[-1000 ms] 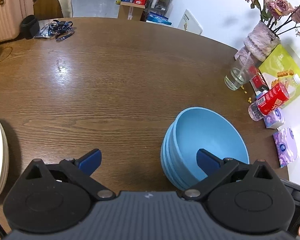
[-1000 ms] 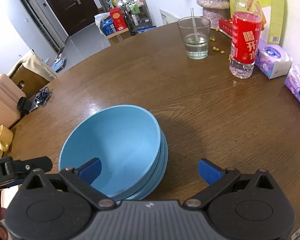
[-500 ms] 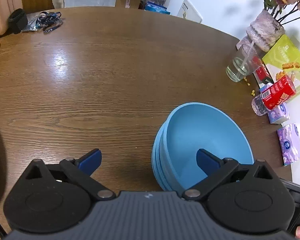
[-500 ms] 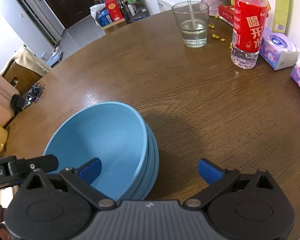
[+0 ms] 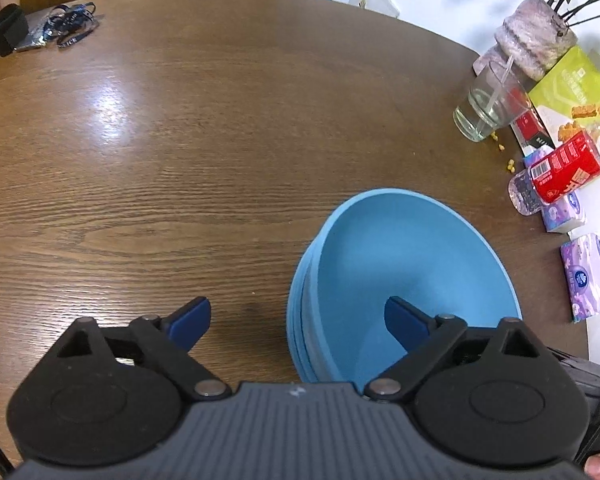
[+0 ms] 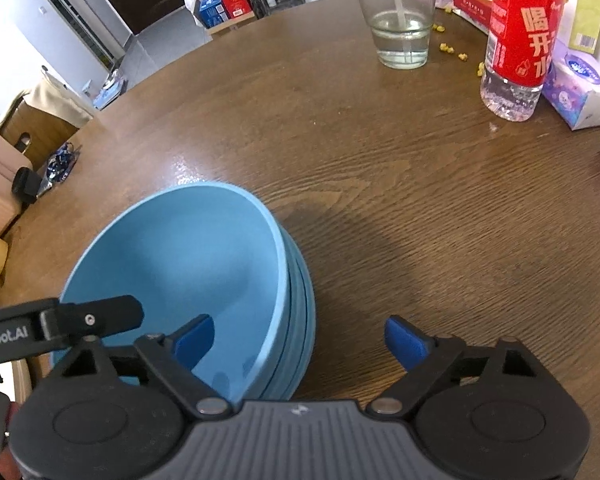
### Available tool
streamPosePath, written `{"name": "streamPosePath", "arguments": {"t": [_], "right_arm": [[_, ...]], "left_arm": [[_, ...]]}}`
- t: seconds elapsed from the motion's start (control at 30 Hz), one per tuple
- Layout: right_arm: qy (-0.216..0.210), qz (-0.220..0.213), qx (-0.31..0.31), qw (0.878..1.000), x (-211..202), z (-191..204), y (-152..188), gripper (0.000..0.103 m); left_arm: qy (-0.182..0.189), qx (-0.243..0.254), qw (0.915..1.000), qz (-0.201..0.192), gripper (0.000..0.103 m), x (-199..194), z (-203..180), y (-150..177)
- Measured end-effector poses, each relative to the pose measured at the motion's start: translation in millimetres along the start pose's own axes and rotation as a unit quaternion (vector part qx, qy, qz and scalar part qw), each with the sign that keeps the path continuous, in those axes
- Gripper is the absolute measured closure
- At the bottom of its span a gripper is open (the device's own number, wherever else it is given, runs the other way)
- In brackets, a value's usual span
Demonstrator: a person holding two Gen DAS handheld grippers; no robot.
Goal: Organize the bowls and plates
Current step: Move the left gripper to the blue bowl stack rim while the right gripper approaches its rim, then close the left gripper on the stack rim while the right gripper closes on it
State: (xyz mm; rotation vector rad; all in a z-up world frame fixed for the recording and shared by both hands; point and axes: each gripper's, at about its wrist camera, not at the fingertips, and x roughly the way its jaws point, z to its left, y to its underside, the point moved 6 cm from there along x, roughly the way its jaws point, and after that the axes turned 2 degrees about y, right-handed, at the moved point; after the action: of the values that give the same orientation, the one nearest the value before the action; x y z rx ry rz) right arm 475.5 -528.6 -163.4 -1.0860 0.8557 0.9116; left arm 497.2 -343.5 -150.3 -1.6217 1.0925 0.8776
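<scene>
Both grippers moved closer over the stacked blue bowls (image 5: pixel 404 264); left gripper (image 5: pixel 298 318) and right gripper (image 6: pixel 298 338) spread wide, straddling opposite rims.

The stack of bowls (image 5: pixel 404 276) sits on the table (image 5: pixel 204 152), with the left gripper (image 5: pixel 298 318) straddling its left rim, 1 finger inside the top bowl and 1 outside, and the right gripper (image 6: pixel 300 340) straddling its right rim likewise. Beyond the bowls to the right, near the table's edge, stand a glass (image 6: pixel 396 20) and a bottle (image 6: pixel 520 44), with tissue packs (image 6: pixel 580 88) just right of the bottle and a vase (image 5: pixel 536 36) behind the glass. Far left of the bowls, a lanyard (image 5: pixel 72 24) lies at the table's far edge.
</scene>
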Motion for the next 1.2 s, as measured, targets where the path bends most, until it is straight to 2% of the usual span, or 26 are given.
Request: {"name": "streamPosePath", "arguments": {"t": [0.1, 0.33, 0.47, 0.6, 0.67, 0.73, 0.83, 1.2], "right_arm": [[0.000, 0.007, -0.001, 1.000, 5.4, -0.1, 1.7, 0.018], [-0.005, 0.018, -0.002, 1.000, 13.9, -0.1, 3.3, 0.029], [-0.012, 0.020, 0.001, 1.000, 15.4, -0.5, 3.8, 0.030], [-0.027, 0.018, 0.005, 0.999, 14.7, 0.5, 2.8, 0.041], [-0.034, 0.017, 0.006, 0.999, 14.3, 1.2, 2.7, 0.047], [-0.046, 0.016, 0.009, 0.999, 13.7, 2.2, 2.5, 0.057], [-0.051, 0.014, 0.008, 0.999, 13.3, 4.0, 2.3, 0.060], [-0.053, 0.006, 0.013, 0.998, 12.6, 1.0, 2.0, 0.065]], "left_arm": [[0.004, 0.000, 1.0000, 0.007, 0.016, 5.8, -0.2, 0.8], [0.005, -0.003, 0.9998, 0.021, 0.024, 16.9, 2.3, 1.8], [0.011, -0.010, 0.9996, 0.025, 0.029, 21.2, 2.6, 2.3], [0.017, -0.017, 0.9991, 0.034, 0.049, 27.2, 4.4, 5.1], [0.028, -0.022, 0.9988, 0.034, 0.053, 28.2, 4.2, 6.3], [0.036, -0.021, 0.9986, 0.031, 0.062, 26.7, 3.4, 6.2], [0.040, -0.018, 0.9987, 0.028, 0.068, 25.7, 1.5, 5.4], [0.036, -0.007, 0.9991, 0.020, 0.071, 25.0, -0.8, 4.4]]}}
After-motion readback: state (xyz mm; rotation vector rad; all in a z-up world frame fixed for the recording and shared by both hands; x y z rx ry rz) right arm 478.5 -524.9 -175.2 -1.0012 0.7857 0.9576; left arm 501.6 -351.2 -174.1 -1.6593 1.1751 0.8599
